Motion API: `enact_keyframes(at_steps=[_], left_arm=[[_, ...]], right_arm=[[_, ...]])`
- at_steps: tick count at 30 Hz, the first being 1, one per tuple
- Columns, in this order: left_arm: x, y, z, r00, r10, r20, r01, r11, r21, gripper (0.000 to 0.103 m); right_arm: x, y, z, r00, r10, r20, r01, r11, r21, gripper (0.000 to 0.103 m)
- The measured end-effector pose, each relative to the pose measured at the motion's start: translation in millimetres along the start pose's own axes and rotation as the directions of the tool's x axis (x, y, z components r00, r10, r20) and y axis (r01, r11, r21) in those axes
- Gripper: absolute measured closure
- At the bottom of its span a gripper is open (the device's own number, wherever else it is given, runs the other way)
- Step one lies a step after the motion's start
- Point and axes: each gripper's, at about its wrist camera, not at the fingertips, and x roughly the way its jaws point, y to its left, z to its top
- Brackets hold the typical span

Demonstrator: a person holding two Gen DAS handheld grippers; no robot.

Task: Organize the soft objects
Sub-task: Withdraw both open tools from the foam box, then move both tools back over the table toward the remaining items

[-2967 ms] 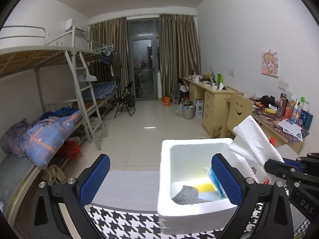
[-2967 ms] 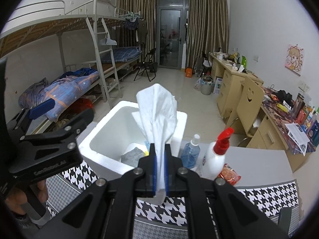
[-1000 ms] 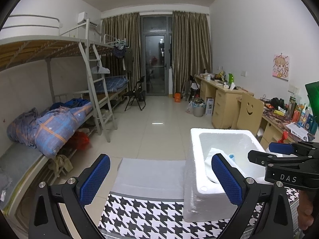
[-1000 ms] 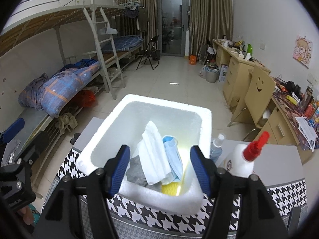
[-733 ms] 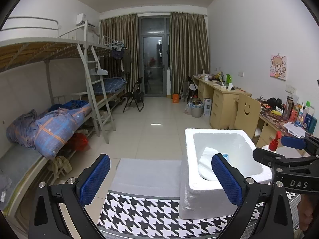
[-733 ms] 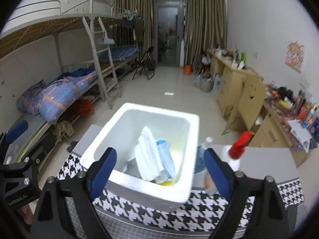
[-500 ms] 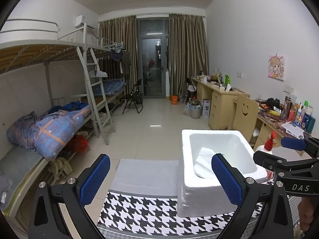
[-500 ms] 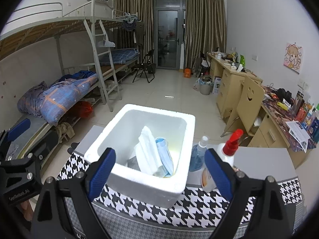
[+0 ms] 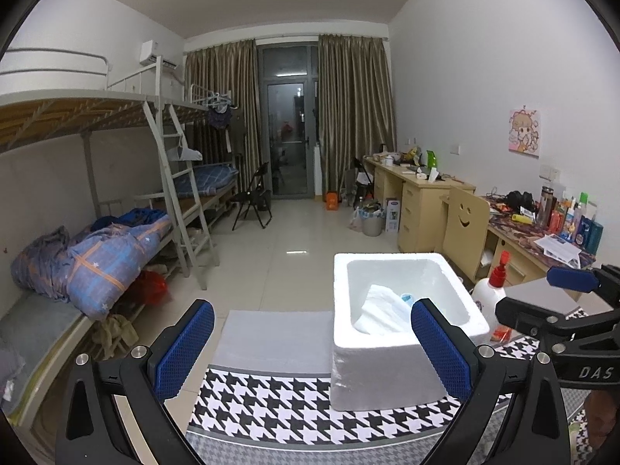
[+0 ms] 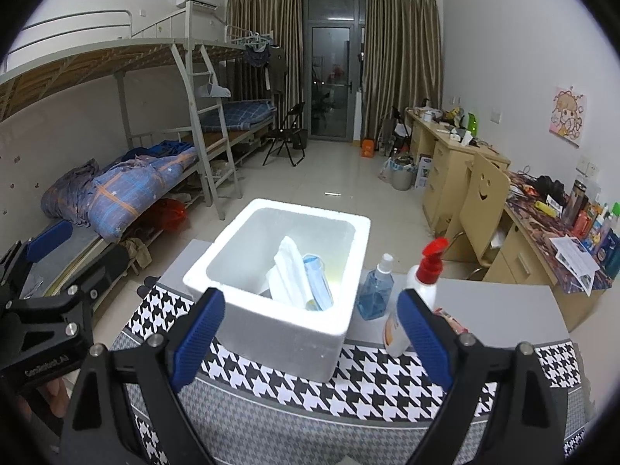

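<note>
A white foam box (image 10: 271, 333) stands on the houndstooth table cloth (image 10: 379, 383); it also shows in the left wrist view (image 9: 372, 376). Inside it lie a white cloth (image 10: 288, 271), a blue face mask (image 10: 318, 277) and other soft items; the cloth shows in the left wrist view too (image 9: 383, 312). My right gripper (image 10: 312, 343) is open and empty, held back in front of the box. My left gripper (image 9: 312, 348) is open and empty, to the box's left. The right gripper shows in the left wrist view (image 9: 558, 310).
A blue liquid bottle (image 10: 375, 292) and a white spray bottle with a red trigger (image 10: 414, 298) stand right of the box, with a red packet (image 10: 451, 319) beside them. A bunk bed (image 10: 116, 178) is at left, desks (image 10: 457, 162) at right.
The right gripper has let go of the white cloth into the box, opened, and drawn back. Both grippers have backed away from the box.
</note>
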Motion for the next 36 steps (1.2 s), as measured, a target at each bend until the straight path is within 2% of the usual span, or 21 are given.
enact_keyframes(at_steps=[11,36], left_arm=[[-30.1,-7.0,-6.6,0.999,-0.017,0.031,0.016,1.000,0.017,0.001],[-87.4,-22.4,-25.3,0.993,-0.083,0.080,0.080,0.996,0.036,0.001]], right_arm=[[-33.5,-0.5,-16.8,0.999,0.003,0.045,-0.003,1.000,0.002,0.010],[-82.8,-8.9,-53.0,0.997,-0.015,0.081,0.013,1.000,0.019,0.010]])
